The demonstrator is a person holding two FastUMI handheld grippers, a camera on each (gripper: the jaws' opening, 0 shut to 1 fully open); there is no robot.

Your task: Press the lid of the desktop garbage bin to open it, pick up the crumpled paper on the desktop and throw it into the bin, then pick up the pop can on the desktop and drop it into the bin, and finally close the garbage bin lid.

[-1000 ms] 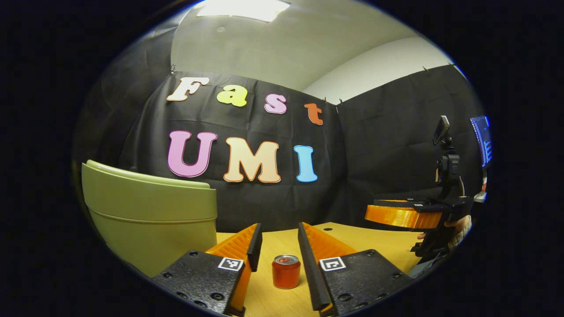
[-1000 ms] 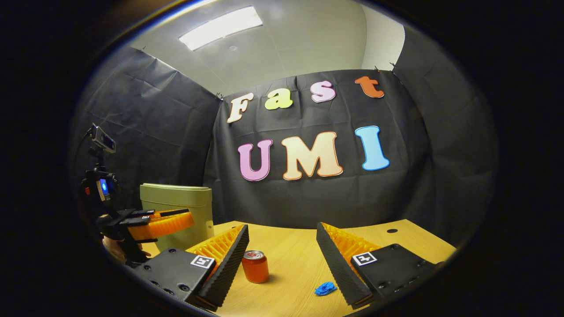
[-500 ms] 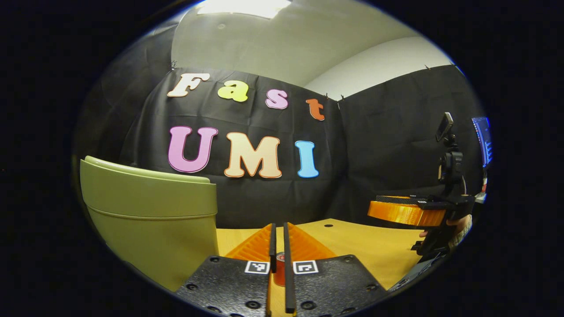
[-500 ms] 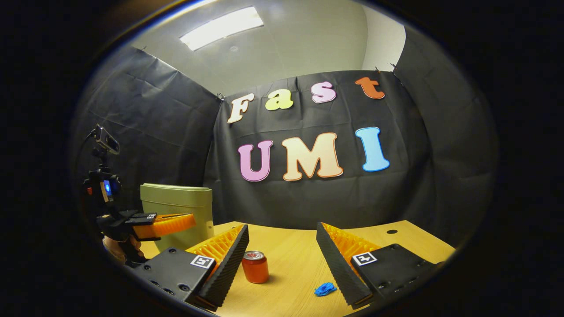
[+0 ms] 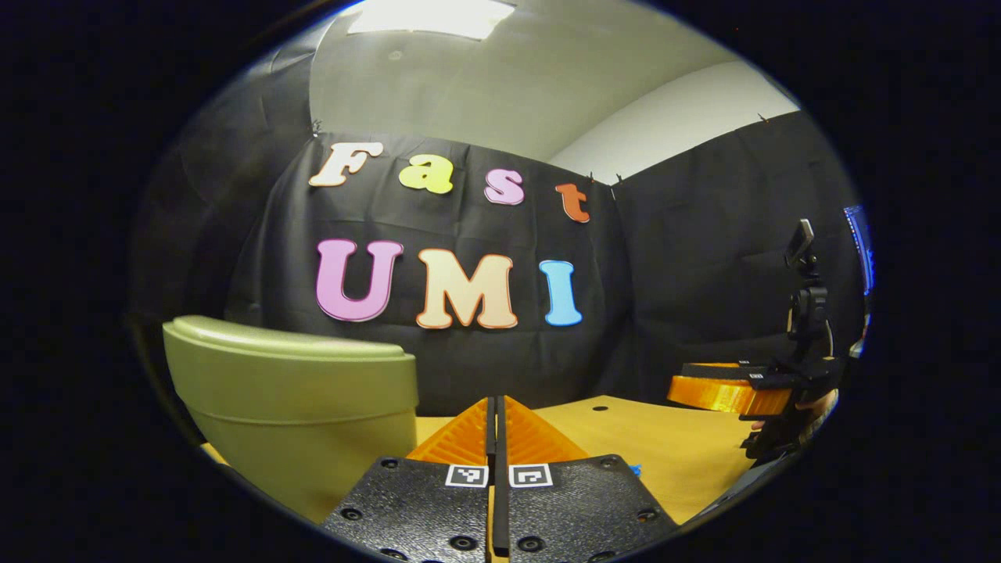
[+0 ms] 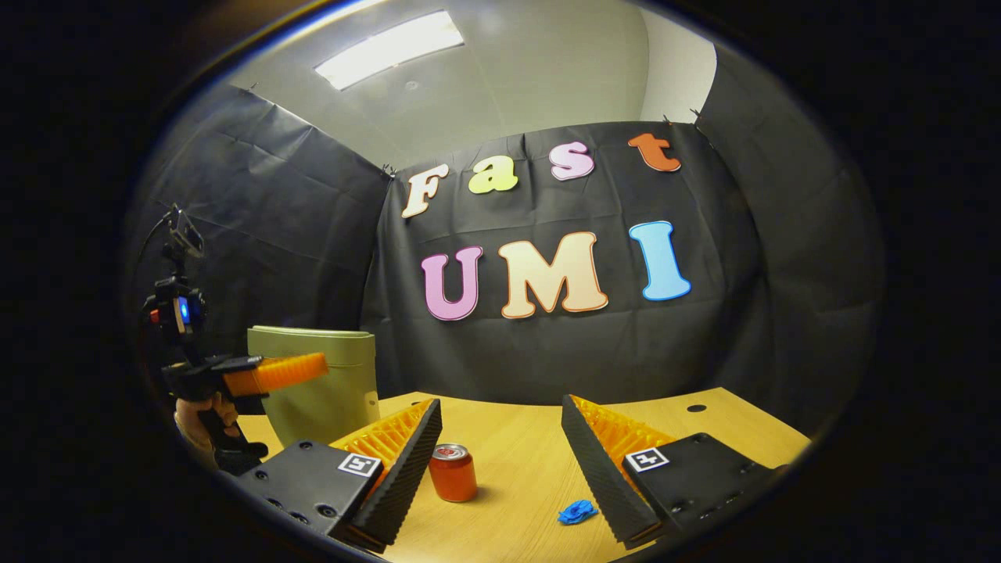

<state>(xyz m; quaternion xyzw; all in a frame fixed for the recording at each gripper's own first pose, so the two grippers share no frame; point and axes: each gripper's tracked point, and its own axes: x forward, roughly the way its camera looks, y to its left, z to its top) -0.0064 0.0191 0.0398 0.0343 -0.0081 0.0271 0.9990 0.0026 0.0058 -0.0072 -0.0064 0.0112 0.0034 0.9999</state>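
The pale green desktop bin point(image 5: 297, 407) stands at the left with its lid point(image 5: 281, 344) down. My left gripper point(image 5: 494, 403) is shut, its two fingers pressed flat together with nothing between them. In the right gripper view it point(image 6: 278, 374) hangs in front of the bin point(image 6: 328, 383), just below the lid, held by a hand point(image 6: 205, 414). The orange pop can point(image 6: 453, 472) stands upright on the desk, close to my right gripper's left finger. The blue crumpled paper point(image 6: 577, 512) lies by the right finger. My right gripper point(image 6: 500, 405) is open and empty.
The wooden desk point(image 6: 516, 446) runs back to the black cloth wall. In the left gripper view the right gripper point(image 5: 727, 389) hovers at the far right over the desk point(image 5: 657, 438), with a monitor edge point(image 5: 859, 246) behind it.
My left gripper went from open to shut, then rose and swung toward the bin; the can left its view. The right gripper has stayed still.
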